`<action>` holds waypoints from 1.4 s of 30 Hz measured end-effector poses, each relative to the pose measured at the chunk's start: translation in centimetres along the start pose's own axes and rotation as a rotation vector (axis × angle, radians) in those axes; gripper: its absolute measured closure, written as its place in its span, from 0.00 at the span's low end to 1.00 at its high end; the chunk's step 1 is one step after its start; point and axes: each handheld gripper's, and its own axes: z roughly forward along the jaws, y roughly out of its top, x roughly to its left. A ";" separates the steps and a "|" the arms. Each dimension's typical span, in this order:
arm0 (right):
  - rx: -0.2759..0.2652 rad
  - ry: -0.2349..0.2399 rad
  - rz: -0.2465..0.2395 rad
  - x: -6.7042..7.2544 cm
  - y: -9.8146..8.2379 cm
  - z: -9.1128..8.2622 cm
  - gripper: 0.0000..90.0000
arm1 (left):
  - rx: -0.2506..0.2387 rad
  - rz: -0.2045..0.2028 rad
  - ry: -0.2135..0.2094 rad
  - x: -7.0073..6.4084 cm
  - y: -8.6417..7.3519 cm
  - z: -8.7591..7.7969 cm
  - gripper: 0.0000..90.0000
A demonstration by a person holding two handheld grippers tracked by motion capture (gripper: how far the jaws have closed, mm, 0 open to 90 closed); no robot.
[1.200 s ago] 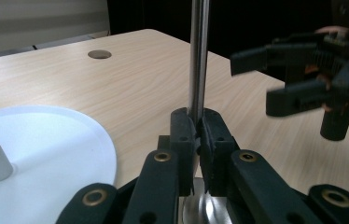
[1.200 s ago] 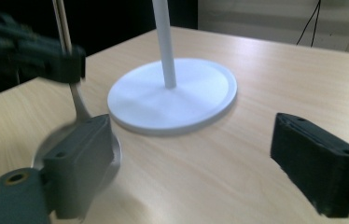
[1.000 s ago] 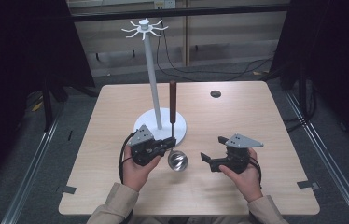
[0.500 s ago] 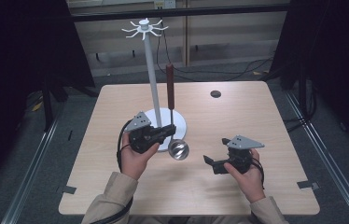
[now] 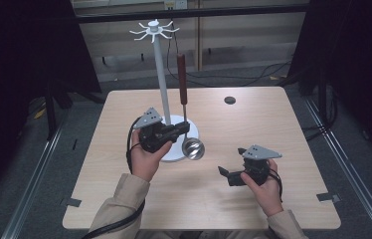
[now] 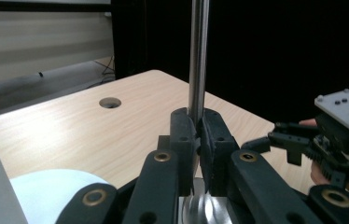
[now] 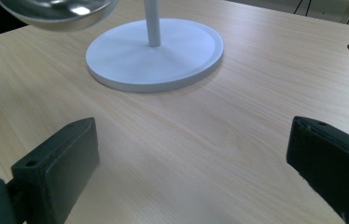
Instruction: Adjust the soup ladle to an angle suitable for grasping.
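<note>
From above, we see the left gripper (image 5: pixel 184 130) at frame centre clamping a steel ladle (image 5: pixel 186 109) upright, brown handle up, shiny bowl down, beside the white hook stand (image 5: pixel 161 79). Through the left gripper view, our pads pinch its shaft (image 6: pixel 197 60); the bowl is cut off below. Through the right gripper view, the right gripper (image 7: pixel 196 163) gapes wide, holding nothing.
</note>
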 end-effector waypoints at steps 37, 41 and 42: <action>-0.004 0.004 -0.009 0.2 0.1 0.0 0.02 | -0.061 -0.066 0.043 2.6 3.4 1.1 0.94; -0.007 0.003 -0.006 0.1 0.2 0.0 0.02 | -0.059 -0.070 0.050 2.8 3.4 1.1 0.94; -0.008 0.001 -0.005 0.1 0.2 0.0 0.02 | -0.054 -0.068 0.058 2.8 3.4 1.1 0.94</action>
